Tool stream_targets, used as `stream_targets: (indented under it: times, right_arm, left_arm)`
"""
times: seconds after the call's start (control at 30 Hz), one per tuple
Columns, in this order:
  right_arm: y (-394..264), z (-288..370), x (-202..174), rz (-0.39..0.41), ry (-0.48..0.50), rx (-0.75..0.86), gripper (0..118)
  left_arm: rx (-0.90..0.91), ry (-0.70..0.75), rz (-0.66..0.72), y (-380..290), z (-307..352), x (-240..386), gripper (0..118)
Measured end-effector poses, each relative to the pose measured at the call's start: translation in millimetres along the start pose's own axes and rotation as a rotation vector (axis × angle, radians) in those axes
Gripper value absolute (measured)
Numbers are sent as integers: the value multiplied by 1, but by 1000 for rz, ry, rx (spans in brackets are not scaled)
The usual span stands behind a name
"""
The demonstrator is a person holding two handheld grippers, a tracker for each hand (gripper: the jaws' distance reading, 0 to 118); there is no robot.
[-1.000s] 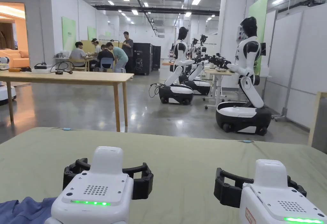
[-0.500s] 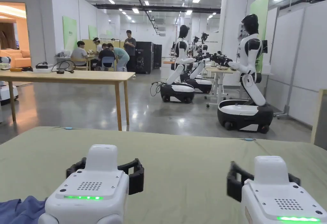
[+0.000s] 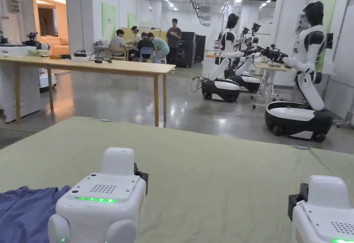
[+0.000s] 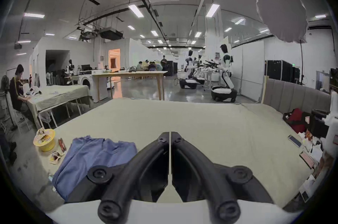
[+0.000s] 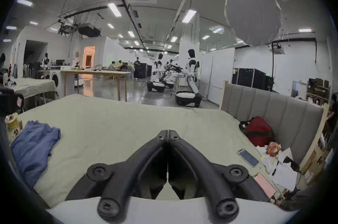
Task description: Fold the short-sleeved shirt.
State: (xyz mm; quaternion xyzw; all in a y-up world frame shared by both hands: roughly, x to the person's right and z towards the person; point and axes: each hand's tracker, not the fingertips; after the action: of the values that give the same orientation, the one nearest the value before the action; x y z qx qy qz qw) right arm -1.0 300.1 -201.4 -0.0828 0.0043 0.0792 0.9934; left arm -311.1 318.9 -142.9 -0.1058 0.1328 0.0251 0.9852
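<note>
Pale green sheet (image 3: pixel 214 171) covers the wide bed-like surface I work over; beyond its far edge lies polished concrete floor, a long wooden table (image 3: pixel 103 66), and several white-and-black humanoid robots (image 3: pixel 304 81) parked on wheeled bases. A group of people (image 3: pixel 145 44) sits and stands around a desk at the back of the hall.

Left gripper (image 4: pixel 170 134): in its own view I see both black jaws pressed together, tips meeting with nothing between them, held above bare sheet. From the head view I see its white housing with a green light strip, low and left of centre.

Right gripper (image 5: pixel 167 132): jaws likewise closed tip to tip and pinching nothing, over bare sheet. In the head view its housing sits at the lower right corner.

Short-sleeved shirt (image 4: pixel 95 160): blue, rumpled, lying in a loose heap on the sheet at the left side, near the edge. It sits just left of my left gripper and well apart from the right one. Neither gripper touches it.

Other items noted: a yellow tub (image 4: pixel 44 139) and small wrappers beside the shirt's far-left side; a red bag (image 5: pixel 258 130) against the grey padded headboard (image 5: pixel 274 109) on the right; two phones (image 5: pixel 247 157) and loose papers near that side.
</note>
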Motion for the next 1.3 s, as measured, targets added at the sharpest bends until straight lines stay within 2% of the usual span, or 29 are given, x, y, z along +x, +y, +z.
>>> stream_targets:
  times: [0.13, 0.3, 0.47, 0.63, 0.93, 1.13, 1.3]
  right_arm:
    - [3, -5, -51, -27, 154, 7, 1]
    - [15, 0, -140, 0, 398, 37, 1]
    - [19, 12, -216, 8, 578, 46, 1]
    - [15, 21, -247, -12, 642, 33, 1]
    - [7, 11, -258, 28, 656, 16, 1]
    - [1, -3, -257, 35, 637, -10, 1]
    - [-17, -18, -259, 64, 610, -42, 1]
  left_arm:
    - [-15, 122, 16, -1, 15, -51, 0]
    - [-6, 319, 28, 0, 50, -123, 0]
    - [-22, 485, 25, -11, 80, -176, 0]
    - [-60, 521, 43, -28, 87, -205, 0]
    - [-83, 490, 89, -37, 68, -218, 0]
    - [-196, 405, 74, -56, 14, -225, 1]
    - [-328, 313, 106, -80, -62, -233, 2]
